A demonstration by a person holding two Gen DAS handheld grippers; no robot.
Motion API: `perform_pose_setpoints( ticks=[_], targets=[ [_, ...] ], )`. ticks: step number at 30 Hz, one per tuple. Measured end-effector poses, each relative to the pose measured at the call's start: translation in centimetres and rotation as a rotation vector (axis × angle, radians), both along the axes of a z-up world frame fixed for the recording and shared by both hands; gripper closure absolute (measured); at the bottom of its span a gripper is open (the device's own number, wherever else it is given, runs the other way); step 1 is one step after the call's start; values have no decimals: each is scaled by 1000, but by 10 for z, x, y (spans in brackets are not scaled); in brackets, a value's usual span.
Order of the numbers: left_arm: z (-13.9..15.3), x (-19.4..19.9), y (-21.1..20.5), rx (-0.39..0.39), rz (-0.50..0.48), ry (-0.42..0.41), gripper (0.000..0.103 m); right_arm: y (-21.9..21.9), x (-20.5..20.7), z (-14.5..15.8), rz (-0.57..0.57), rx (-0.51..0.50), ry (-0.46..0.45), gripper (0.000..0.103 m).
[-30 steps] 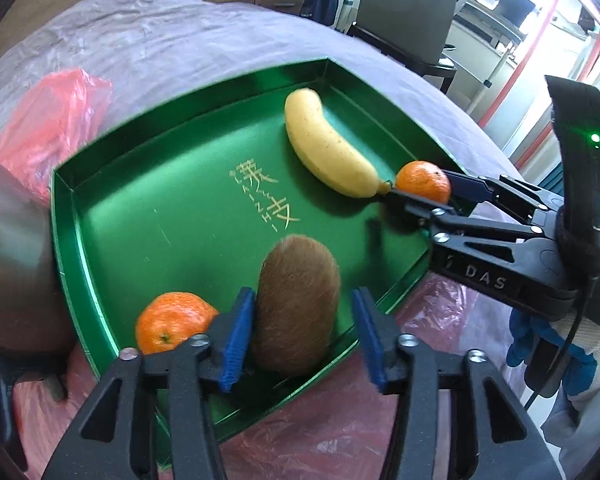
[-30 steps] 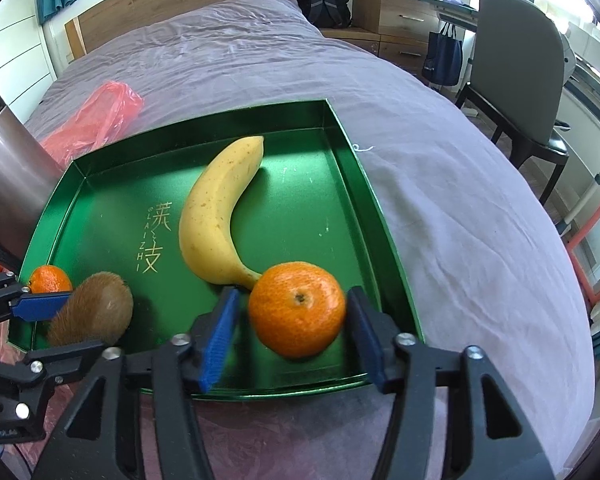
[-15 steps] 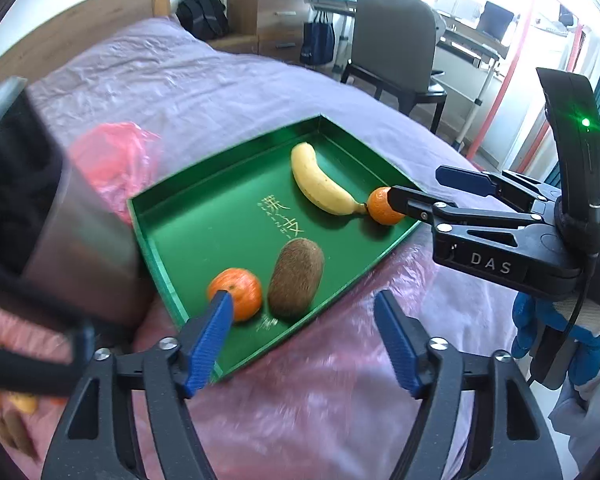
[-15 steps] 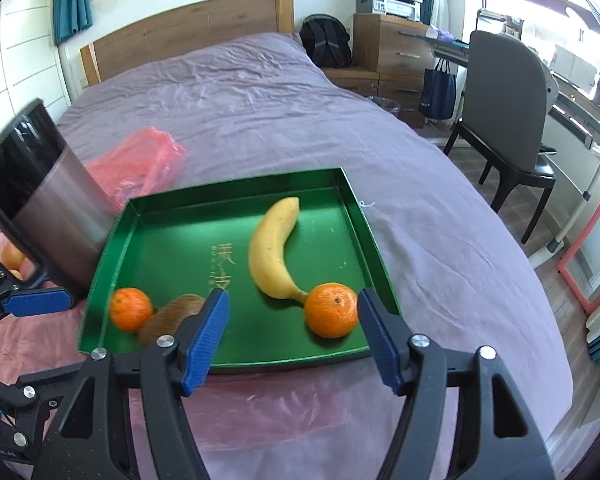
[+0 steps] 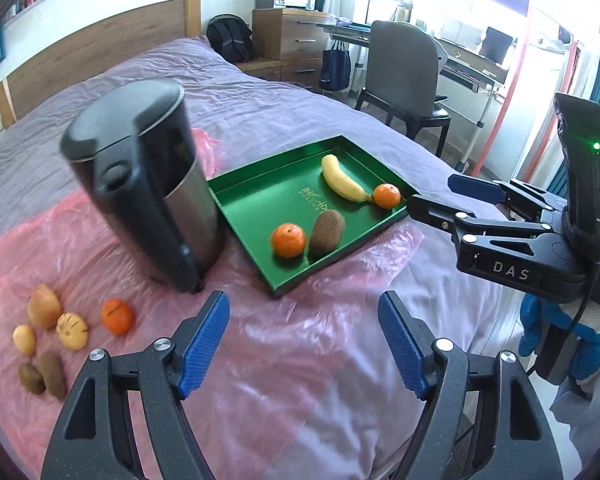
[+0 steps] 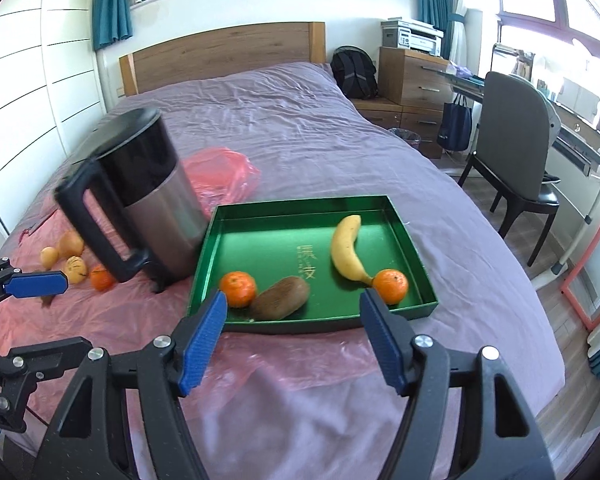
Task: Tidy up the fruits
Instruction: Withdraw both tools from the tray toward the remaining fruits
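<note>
A green tray on the bed holds a banana, two oranges and a kiwi. More fruit lies on pink plastic at the left: an orange, yellowish fruits and kiwis. My left gripper is open and empty, well short of the tray. My right gripper is open and empty, just in front of the tray; it also shows in the left wrist view.
A steel and black kettle stands between the tray and the loose fruit. A pink plastic sheet covers the near bed. A chair, desk and drawers stand to the right of the bed.
Both grippers have pulled back and up from the tray, open wider. The kiwi and the right orange stay in the tray, released. The kettle and loose fruit have come into view.
</note>
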State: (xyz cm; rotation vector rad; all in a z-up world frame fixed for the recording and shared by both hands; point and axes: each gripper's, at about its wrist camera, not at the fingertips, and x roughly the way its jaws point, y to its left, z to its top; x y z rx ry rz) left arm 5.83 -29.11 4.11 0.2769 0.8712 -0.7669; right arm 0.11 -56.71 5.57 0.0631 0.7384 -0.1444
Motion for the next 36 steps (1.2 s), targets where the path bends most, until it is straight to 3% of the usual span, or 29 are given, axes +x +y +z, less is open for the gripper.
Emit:
perform_pose_setpoints(
  ticks=[16,29,36],
  targets=[
    [20,-57,105,-50,69,-32,31,92,-42,27,83,-18,-27,0],
    [9,-59,182,-77,196,-25,32,171,-36,26,203,-40,-6,0],
    [-3,-55,223,-53,281,-48,32,201,-30,9,238,-11,29,0]
  ],
)
